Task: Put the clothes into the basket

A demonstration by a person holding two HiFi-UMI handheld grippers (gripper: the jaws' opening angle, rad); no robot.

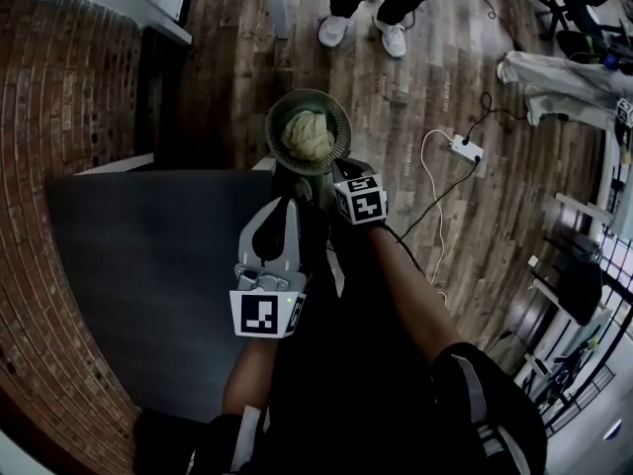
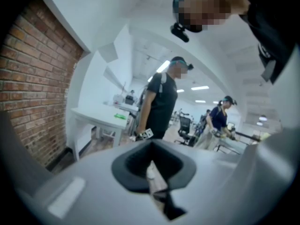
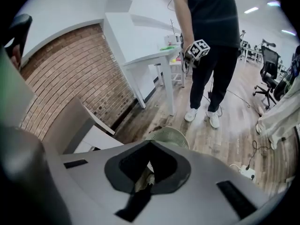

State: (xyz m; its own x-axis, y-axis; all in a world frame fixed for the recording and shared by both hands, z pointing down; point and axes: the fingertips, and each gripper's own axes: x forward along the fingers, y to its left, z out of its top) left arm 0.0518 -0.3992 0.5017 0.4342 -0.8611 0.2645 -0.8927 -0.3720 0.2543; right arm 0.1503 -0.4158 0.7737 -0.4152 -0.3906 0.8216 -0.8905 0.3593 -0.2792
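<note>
Left gripper (image 1: pixel 280 211) closest, jaws together on nothing; clothes (image 1: pixel 309 135) lie bundled in the basket (image 1: pixel 279 117) at upper centre.
Right gripper (image 1: pixel 334 178), jaws likewise closed and seemingly empty, sits just beside the basket's near rim, past the dark table (image 1: pixel 148 265); a careless swing could, I judge, snag the bundle or tip the basket onto the floor (image 1: pixel 445 87).

Grippers two: left gripper (image 1: pixel 285 206), right gripper (image 1: pixel 324 180); basket (image 1: pixel 278 117) one; cloth bundle (image 1: pixel 309 137) one; table (image 1: pixel 148 265) one.

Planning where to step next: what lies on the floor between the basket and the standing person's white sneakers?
Nothing: bare wooden floor runs from the basket to the sneakers, as head and right gripper views show.
</note>
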